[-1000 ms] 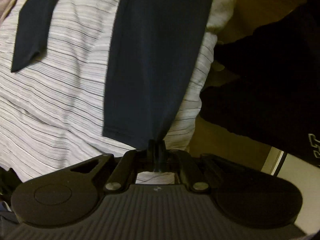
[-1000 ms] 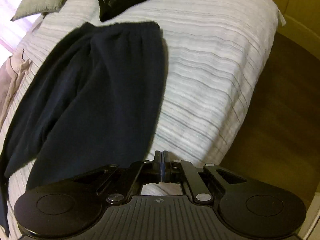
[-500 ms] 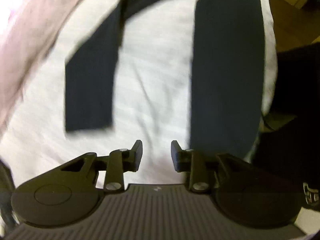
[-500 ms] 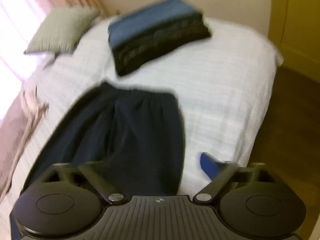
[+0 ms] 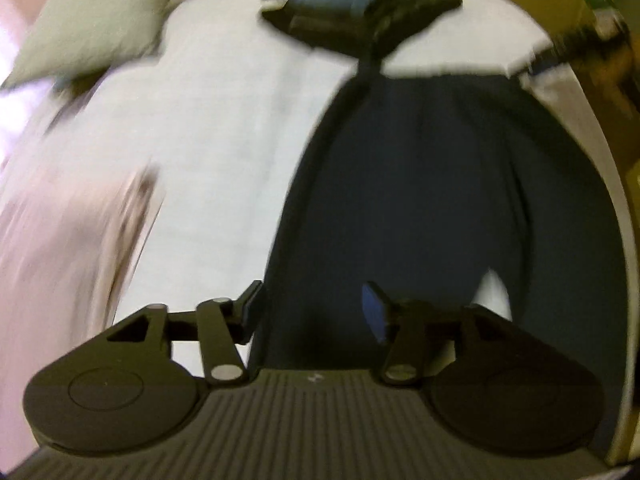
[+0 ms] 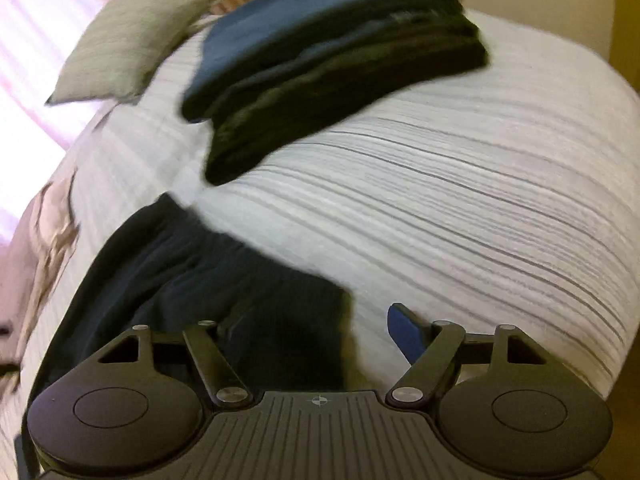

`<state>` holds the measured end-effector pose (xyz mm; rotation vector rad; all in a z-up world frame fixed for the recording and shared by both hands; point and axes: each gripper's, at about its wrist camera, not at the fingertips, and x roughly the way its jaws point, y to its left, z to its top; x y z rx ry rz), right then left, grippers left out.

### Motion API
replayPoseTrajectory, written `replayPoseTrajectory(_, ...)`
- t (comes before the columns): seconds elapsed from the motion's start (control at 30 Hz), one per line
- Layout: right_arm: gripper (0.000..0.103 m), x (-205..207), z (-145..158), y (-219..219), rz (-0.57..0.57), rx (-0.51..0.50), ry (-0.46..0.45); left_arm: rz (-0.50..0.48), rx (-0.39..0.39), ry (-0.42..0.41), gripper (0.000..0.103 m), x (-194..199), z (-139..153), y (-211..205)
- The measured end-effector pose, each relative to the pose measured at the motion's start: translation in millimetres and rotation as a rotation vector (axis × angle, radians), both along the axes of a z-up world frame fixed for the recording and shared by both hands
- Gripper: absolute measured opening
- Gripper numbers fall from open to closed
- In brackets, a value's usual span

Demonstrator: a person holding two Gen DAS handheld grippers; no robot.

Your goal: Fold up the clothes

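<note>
A dark navy pair of soft fabric trousers (image 5: 432,208) is seen spread flat on a bed covered by a white bedspread with thin grey stripes (image 6: 460,208), its waistband end lying toward a stack of folded dark blue and black clothes (image 6: 328,68) farther up the bed. A grey-green square cushion (image 6: 128,44) is set beside that stack, near a pink curtain.

The left gripper (image 5: 316,308) is held above the trousers with its jaws apart; they have just been opening, and nothing is pinched between them, the cloth lying flat below. The right gripper (image 6: 316,336) is held over the corner of the trousers nearest the stack; its jaws have just been narrowing yet are seen released, with no fabric pressed by the blue-padded finger (image 6: 406,332).
</note>
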<state>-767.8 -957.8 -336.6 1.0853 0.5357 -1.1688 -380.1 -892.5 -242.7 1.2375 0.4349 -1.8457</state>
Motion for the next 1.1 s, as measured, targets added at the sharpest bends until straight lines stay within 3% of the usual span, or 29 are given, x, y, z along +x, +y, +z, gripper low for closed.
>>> replayPoseTrajectory(0.07, 0.05, -3.8, -9.0, -4.5, -0.007, 0.033, -0.04, -0.036, -0.003, 0.044, 0.055, -33.6, -16.6, -54.0)
replayPoseTrajectory(0.13, 0.049, -6.2, -14.7, -6.4, -0.008, 0.055, -0.077, -0.06, 0.012, 0.082, 0.055, -59.6, -31.4, -99.3)
replayPoseTrajectory(0.2, 0.026, -9.5, -17.2, -7.6, -0.016, 0.064, -0.113, -0.068, 0.044, 0.09, 0.055, -78.7, -44.6, -134.1)
replayPoseTrajectory(0.27, 0.022, -13.2, -17.7, -7.2, -0.031, 0.069, -0.135, -0.071, 0.082, 0.09, 0.051, -96.4, -57.6, -166.3)
replayPoseTrajectory(0.3, 0.016, -15.2, -17.3, -6.5, -0.04, 0.071, -0.142, -0.082, 0.101, 0.077, 0.043, -104.4, -65.2, -176.3)
replayPoseTrajectory(0.37, 0.012, -19.5, -14.7, -4.9, -0.057, 0.07, -0.153, -0.13, 0.14, 0.027, 0.032, -115.6, -76.2, -182.0)
replayPoseTrajectory(0.4, 0.011, -23.1, -5.9, -3.7, -0.058, 0.05, -0.151, -0.154, 0.158, 0.012, 0.013, -119.0, -78.7, -181.9)
replayPoseTrajectory(0.43, 0.01, -26.7, 2.8, -2.4, -0.059, 0.029, -0.149, -0.175, 0.173, 0.004, 0.002, -121.1, -79.4, -179.9)
replayPoseTrajectory(0.6, 0.01, -61.3, 55.9, 10.6, -0.088, -0.096, -0.131, -0.268, 0.087, 0.035, 0.002, -139.2, -39.9, -172.9)
replayPoseTrajectory(0.73, 0.01, -81.2, 45.9, 26.9, -0.145, -0.077, -0.065, -0.34, 0.053, 0.077, 0.003, -170.4, -31.5, -179.2)
replayPoseTrajectory(0.87, 0.013, -88.8, 20.1, 32.0, -0.157, 0.004, -0.042, -0.368, 0.092, 0.045, 0.007, -197.4, -60.7, -179.6)
replayPoseTrajectory(0.93, 0.04, -88.4, 21.2, 30.2, -0.151, 0.001, 0.002, -0.329, 0.079, 0.033, 0.025, -188.8, -64.3, -175.2)
replayPoseTrajectory(0.97, 0.063, -87.3, 24.2, 29.7, -0.154, -0.014, 0.026, -0.307, 0.065, 0.029, 0.03, -182.2, -63.9, -172.4)
replayPoseTrajectory(1.0, 0.067, -84.1, 28.5, 29.8, -0.147, -0.04, 0.041, -0.284, 0.052, 0.025, 0.035, -175.7, -63.4, -169.6)
replayPoseTrajectory(1.1, 0.067, -67.5, 45.0, 31.1, -0.084, -0.114, 0.086, -0.198, 0.019, 0.023, 0.039, -132.7, -43.9, -153.6)
